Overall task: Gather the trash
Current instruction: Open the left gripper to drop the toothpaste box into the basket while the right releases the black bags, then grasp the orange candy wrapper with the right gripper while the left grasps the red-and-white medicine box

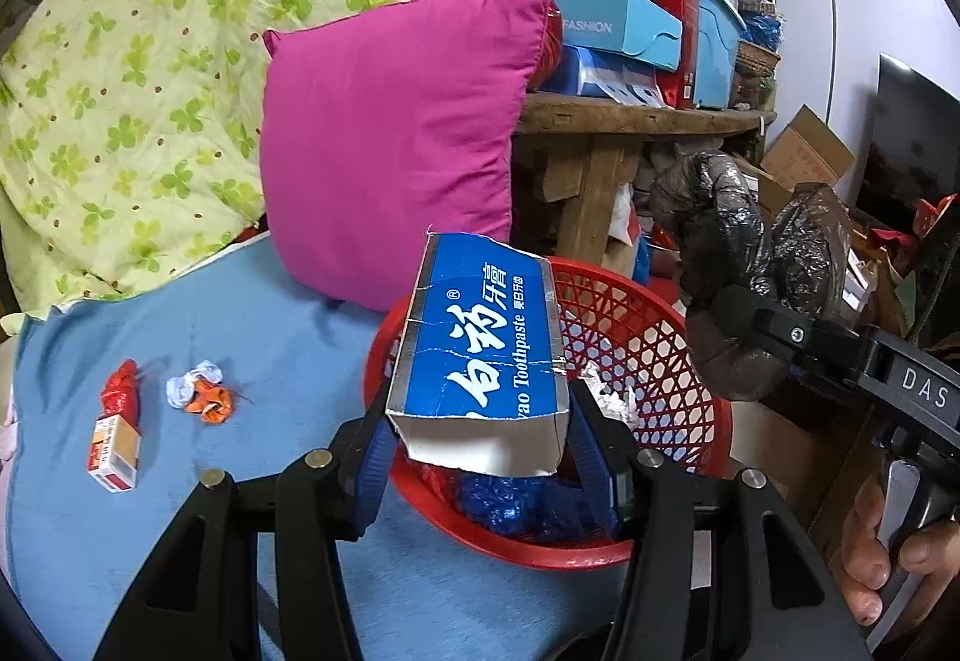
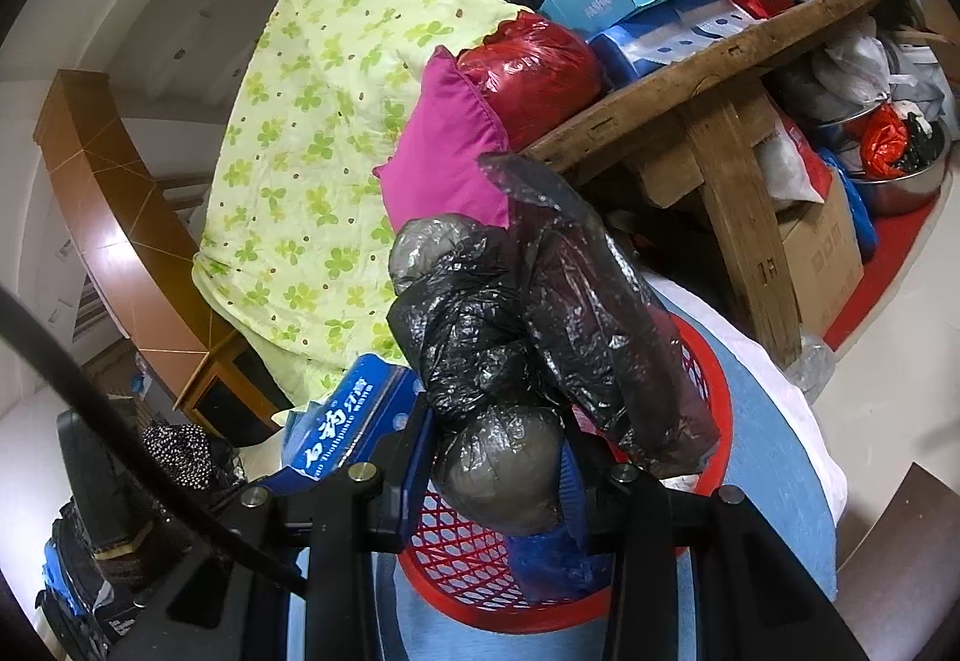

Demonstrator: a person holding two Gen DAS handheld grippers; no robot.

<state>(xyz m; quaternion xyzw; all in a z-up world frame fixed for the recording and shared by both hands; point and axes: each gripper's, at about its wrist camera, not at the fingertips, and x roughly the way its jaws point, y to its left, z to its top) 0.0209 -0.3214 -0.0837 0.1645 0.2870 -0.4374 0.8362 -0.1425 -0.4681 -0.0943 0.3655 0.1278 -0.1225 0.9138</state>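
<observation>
Toothpaste box [image 1: 480, 337]: clamped in the left hand-held gripper [image 1: 480, 457], tilted above the red basket [image 1: 672, 337] on the blue bed cover [image 1: 180, 337].
Black bag bundle [image 2: 510, 337]: pinched in the right hand-held gripper [image 2: 498, 481], over the same basket.
Risk: both loads crowded the rim; either could have tipped outside or knocked the basket.
Left behind: matchbox [image 1: 114, 451], crumpled wrappers [image 1: 201, 391].
Hidden: basket contents mostly covered; the bundle's contents unreadable.

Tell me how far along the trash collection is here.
Done: the red basket already holds crumpled paper and blue plastic. In hand: the left gripper holds the toothpaste box over it; the right gripper holds a black bag. Left: three small scraps on the blue cover.
</observation>
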